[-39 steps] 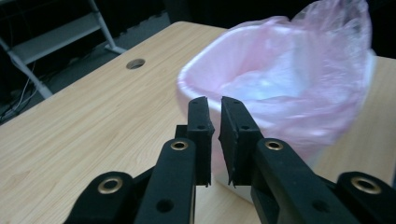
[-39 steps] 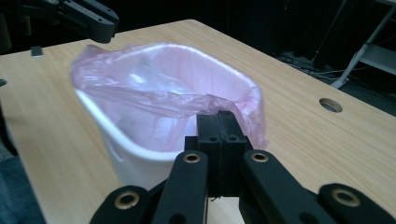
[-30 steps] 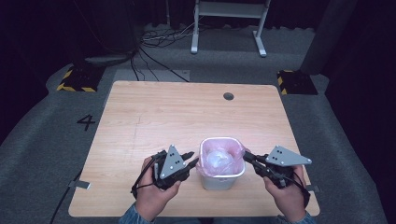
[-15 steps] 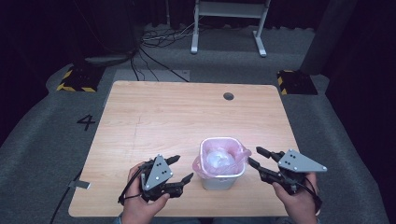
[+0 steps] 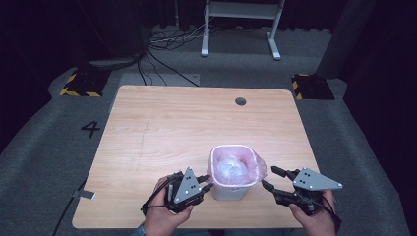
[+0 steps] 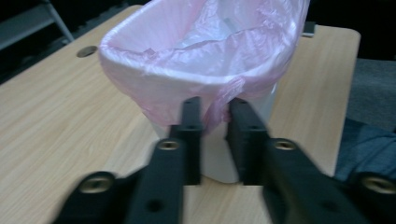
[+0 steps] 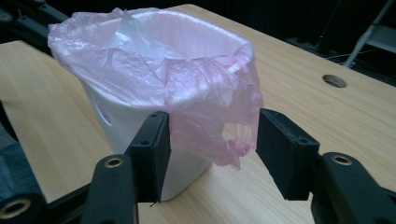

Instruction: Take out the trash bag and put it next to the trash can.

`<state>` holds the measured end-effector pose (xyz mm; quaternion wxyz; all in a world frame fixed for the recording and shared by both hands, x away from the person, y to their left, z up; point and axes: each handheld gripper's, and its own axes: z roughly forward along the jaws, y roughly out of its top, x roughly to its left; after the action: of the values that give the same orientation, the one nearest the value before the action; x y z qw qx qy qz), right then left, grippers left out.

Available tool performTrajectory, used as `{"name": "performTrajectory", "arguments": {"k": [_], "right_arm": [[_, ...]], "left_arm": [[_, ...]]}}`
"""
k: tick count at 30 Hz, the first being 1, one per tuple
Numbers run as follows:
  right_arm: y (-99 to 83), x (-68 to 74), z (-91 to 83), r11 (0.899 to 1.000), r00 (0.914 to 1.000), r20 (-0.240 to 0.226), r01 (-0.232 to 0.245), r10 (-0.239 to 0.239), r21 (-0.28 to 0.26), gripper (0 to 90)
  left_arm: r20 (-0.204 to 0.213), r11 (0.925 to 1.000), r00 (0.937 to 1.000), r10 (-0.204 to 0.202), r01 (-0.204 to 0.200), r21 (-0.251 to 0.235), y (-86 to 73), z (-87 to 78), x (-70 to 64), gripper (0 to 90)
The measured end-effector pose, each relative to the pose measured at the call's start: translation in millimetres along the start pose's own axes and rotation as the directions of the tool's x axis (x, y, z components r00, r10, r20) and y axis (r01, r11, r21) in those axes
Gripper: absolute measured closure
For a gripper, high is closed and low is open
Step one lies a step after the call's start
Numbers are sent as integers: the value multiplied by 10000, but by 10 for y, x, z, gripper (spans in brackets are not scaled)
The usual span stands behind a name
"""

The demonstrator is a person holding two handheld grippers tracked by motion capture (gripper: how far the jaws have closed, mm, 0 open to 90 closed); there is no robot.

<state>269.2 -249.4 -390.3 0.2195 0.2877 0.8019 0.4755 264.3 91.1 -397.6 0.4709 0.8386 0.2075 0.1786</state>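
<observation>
A small white bin [image 5: 229,189] lined with a pink bag [image 5: 251,167] stands on the wooden tabletop [image 5: 162,132], low and just right of centre in the high view, between the two sets of tongs. The left tongs [image 5: 205,183] sit at its lower left, the right tongs [image 5: 269,179] at its lower right, each held in a hand at the bottom edge.

The left gripper view shows what the overhead one does not: the left tongs [image 6: 215,126] are nearly together, with a hanging strip of the bag [image 6: 219,100] between their tips; whether it is actually pinched, I cannot tell. The right gripper view shows the right tongs [image 7: 212,140] spread wide, a loose fold of bag [image 7: 210,112] drooping between them, untouched.

The tabletop has a round hole [image 5: 240,101] near its far edge. Around it lies grey carpet [image 5: 49,147], with a "4" [image 5: 91,129] at the left, cables [image 5: 162,54] and a metal stand [image 5: 241,22] at the top.
</observation>
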Motion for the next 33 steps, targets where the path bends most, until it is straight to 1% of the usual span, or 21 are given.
{"name": "performTrajectory", "arguments": {"k": [1, 2, 4, 5, 6, 7, 10, 12, 14, 17, 18, 19, 20, 21, 22, 23, 24, 25, 28, 30, 33], "right_arm": [[-8, 7, 20, 10000, 9999, -109, -5, 5, -18, 471], [-10, 17, 35, 10000, 9998, -188, 26, -26, -22, 499], [3, 40, 38, 9999, 9994, -318, 150, -151, -40, 600], [19, 52, 31, 9996, 9990, -367, 256, -259, -85, 643], [19, 52, 31, 9996, 9990, -367, 256, -259, -85, 643], [60, 78, -11, 9983, 9982, -353, 476, -487, -322, 738], [137, 108, -73, 9941, 9961, -412, 750, -784, -782, 858], [180, 119, -79, 9916, 9944, -398, 939, -978, -894, 899], [216, 117, -59, 9910, 9933, -430, 1035, -1074, -846, 900], [266, 95, -12, 9913, 9929, -456, 1057, -1095, -784, 900], [266, 95, -12, 9913, 9929, -456, 1057, -1095, -784, 900], [295, 56, 29, 9925, 9940, -416, 976, -1008, -738, 900], [307, 31, 52, 9934, 9948, -393, 914, -943, -694, 900], [317, 1, 79, 9940, 9953, -353, 881, -905, -652, 900], [323, -27, 108, 9948, 9959, -319, 831, -851, -591, 900], [324, -57, 140, 9955, 9965, -263, 779, -794, -537, 900], [321, -88, 173, 9964, 9971, -216, 717, -727, -459, 900], [311, -114, 207, 9974, 9979, -167, 623, -630, -355, 900], [250, -151, 277, 9983, 9985, 52, 550, -549, -199, 900], [206, -137, 292, 9983, 9983, 126, 566, -565, -106, 900], [167, -132, 282, 9985, 9983, 168, 552, -552, 20, 900]], "left_arm": [[210, 9999, 9997, -131, 131, 13, 6, 0, 16, 847], [291, 9998, 9993, -214, 213, 37, 11, 0, 29, 867], [378, 9995, 9988, -301, 296, 128, 28, -13, 40, 885], [390, 9995, 9987, -314, 312, 36, 38, -24, 39, 887], [390, 9995, 9987, -314, 312, 36, 38, -24, 39, 889], [371, 9995, 9988, -313, 317, -89, 66, -64, 38, 890], [176, 9986, 9995, -246, 254, -459, 110, -128, 54, 891], [-10, 9967, 9995, -317, 315, -746, 148, -169, 79, 891], [-213, 9942, 9991, -366, 343, -1017, 192, -198, 116, 891], [-449, 9932, 9978, -486, 435, -1084, 240, -185, 192, 891], [-449, 9932, 9978, -486, 435, -1084, 240, -185, 192, 891], [-612, 9928, 9959, -673, 607, -1029, 246, -146, 264, 891], [-653, 9926, 9947, -788, 722, -978, 243, -121, 301, 892], [-653, 9926, 9947, -788, 722, -978, 243, -121, 301, 892], [-819, 9931, 9923, -933, 868, -795, 228, -62, 368, 892], [-900, 9938, 9913, -957, 901, -650, 216, -28, 397, 892], [-900, 9938, 9913, -957, 901, -650, 216, -28, 397, 892], [-917, 9944, 9903, -1042, 1021, -280, 185, 41, 440, 892], [-766, 9917, 9887, -1289, 1282, -129, 114, 104, 452, 892], [-688, 9908, 9886, -1341, 1349, 70, 65, 134, 454, 892], [-636, 9911, 9892, -1322, 1331, 95, 39, 145, 447, 891]]}}
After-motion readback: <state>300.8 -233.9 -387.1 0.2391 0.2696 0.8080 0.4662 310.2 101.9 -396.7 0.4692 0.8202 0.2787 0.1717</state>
